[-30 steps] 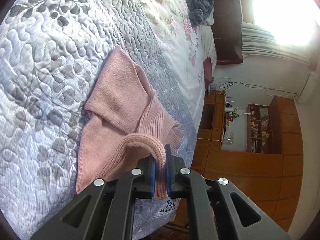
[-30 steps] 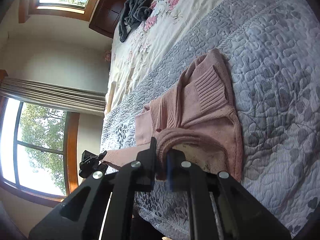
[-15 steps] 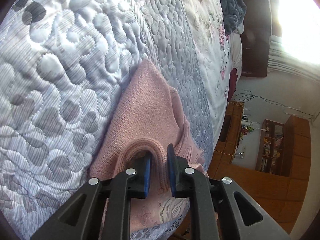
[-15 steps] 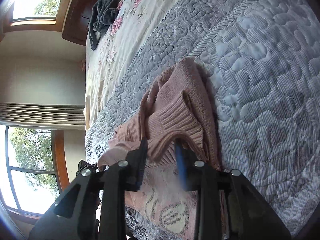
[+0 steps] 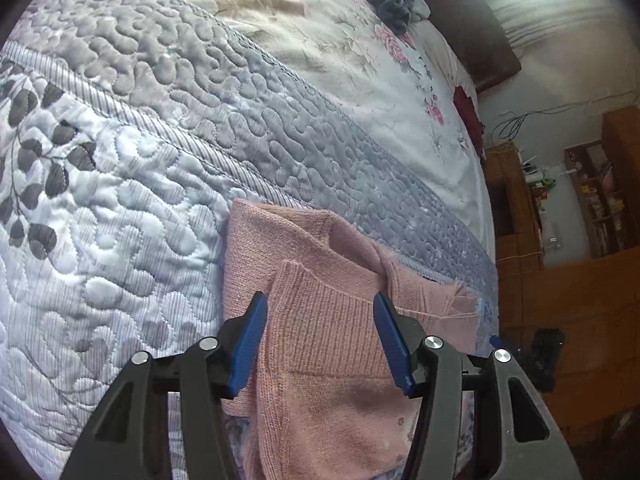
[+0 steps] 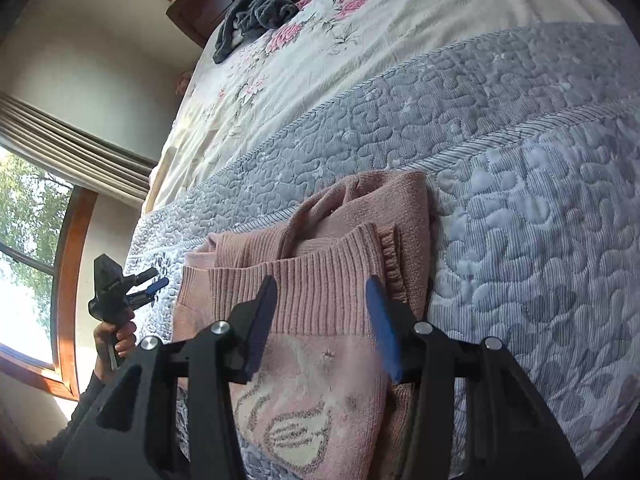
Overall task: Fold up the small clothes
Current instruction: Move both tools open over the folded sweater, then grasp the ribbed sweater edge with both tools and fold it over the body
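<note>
A small pink knitted sweater [image 5: 320, 320] lies folded on the quilted grey-blue bedspread, its ribbed hem laid over the body. My left gripper [image 5: 320, 300] hangs open just above it, nothing between the blue pads. In the right wrist view the same sweater [image 6: 320, 280] shows a cream pattern on its near part, and my right gripper [image 6: 322, 282] is open over the ribbed hem, holding nothing. The left gripper [image 6: 154, 280] also appears at the left there, held in a hand off the sweater's far side.
The bedspread [image 5: 120, 220] stretches wide around the sweater. Beyond it lies a floral sheet [image 6: 320, 40] with a dark grey cloth heap [image 6: 260, 4] near the headboard. Wooden cabinets [image 5: 560, 300] stand past the bed's edge. A window [image 6: 28, 260] sits on the other side.
Both grippers held the sweater's ribbed hem a second ago, carried it over the body, then opened and let it drop. The hem now lies flat, and both grippers have pulled back.
</note>
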### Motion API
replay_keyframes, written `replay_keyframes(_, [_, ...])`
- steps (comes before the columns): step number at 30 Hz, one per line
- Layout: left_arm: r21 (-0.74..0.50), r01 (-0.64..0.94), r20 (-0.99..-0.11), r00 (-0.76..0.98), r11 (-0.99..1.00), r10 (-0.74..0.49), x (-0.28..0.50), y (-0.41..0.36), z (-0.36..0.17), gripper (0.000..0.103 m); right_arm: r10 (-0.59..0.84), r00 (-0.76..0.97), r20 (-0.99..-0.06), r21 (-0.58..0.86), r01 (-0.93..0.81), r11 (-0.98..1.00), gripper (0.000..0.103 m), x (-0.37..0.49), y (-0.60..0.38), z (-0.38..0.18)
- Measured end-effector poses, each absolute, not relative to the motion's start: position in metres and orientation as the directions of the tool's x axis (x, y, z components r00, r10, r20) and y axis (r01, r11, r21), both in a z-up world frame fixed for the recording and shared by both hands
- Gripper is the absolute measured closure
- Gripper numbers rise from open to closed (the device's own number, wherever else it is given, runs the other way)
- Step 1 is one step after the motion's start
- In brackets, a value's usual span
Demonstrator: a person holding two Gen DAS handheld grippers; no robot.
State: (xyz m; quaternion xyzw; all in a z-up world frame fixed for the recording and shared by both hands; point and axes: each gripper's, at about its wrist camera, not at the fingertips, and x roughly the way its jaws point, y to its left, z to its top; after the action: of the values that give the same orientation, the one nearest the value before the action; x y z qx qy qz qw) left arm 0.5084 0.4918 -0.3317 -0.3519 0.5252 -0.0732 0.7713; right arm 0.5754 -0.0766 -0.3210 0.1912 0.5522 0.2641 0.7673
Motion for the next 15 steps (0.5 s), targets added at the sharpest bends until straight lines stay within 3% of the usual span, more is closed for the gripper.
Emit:
replay_keyframes(8, [-0.474, -0.183, -0.853, 0.338, 0.861, -0.398, 0.523, 0.466, -0.356, 0.047, 0.44, 0.272, -0.855, 0.334, -0.359, 0.871, 0.056, 0.57, -0.047, -0.346])
replay_keyframes(15, [-0.44, -0.164, -0.862, 0.352, 0.883, -0.364, 0.522, 0.461, -0.356, 0.05, 0.392, 0.32, -0.863, 0.259, -0.386, 0.885, 0.059, 0.575, -0.039, -0.355])
